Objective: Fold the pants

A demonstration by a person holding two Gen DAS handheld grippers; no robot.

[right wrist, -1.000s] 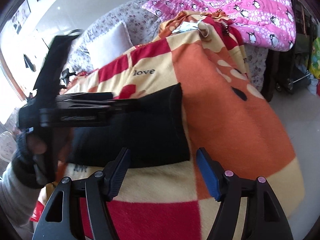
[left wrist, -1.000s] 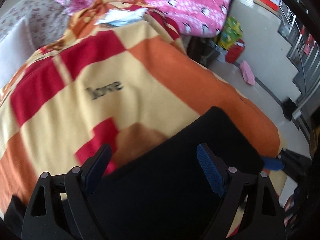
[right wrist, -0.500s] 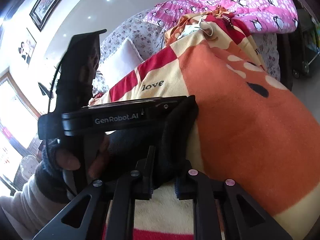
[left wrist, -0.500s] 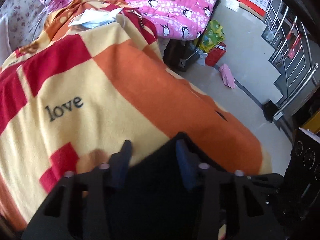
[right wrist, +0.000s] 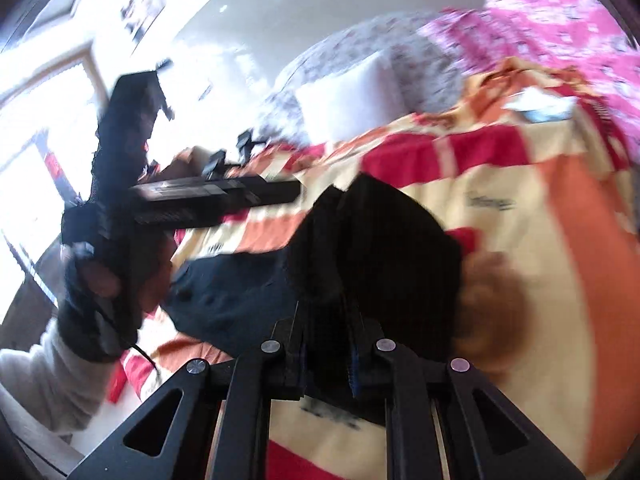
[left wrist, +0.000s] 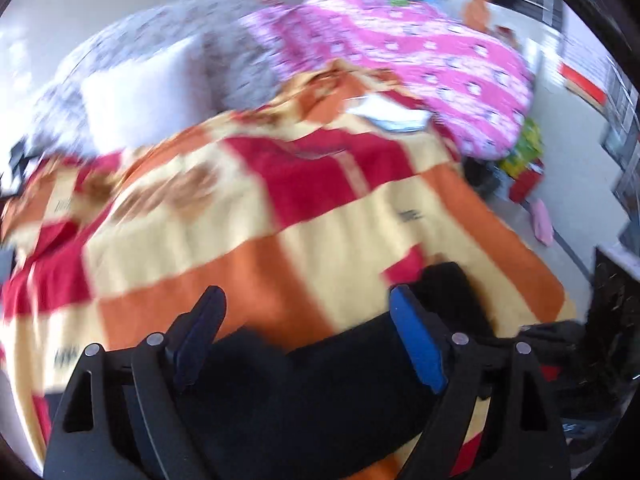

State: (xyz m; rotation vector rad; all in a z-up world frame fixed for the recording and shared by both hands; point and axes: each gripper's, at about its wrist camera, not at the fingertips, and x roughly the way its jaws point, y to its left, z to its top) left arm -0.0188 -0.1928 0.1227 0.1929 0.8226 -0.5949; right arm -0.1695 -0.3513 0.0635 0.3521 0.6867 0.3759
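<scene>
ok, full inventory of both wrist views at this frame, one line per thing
pants: 1, black, on the blanket, one end lifted in the right gripper
blanket: 1, red, orange and cream checks, spread over the bed
quilt: 1, pink with a white print, behind the blanket
pillow: 1, white, at the far left by a grey floral cover
paper item: 1, white, at the blanket's far edge; blurred
pink item: 1, on the floor, right of the bed
left gripper: open, over the pants
right gripper: shut on the pants

Matt black cloth pants (right wrist: 384,240) on fuzzy fleece blanket (left wrist: 248,240)
</scene>
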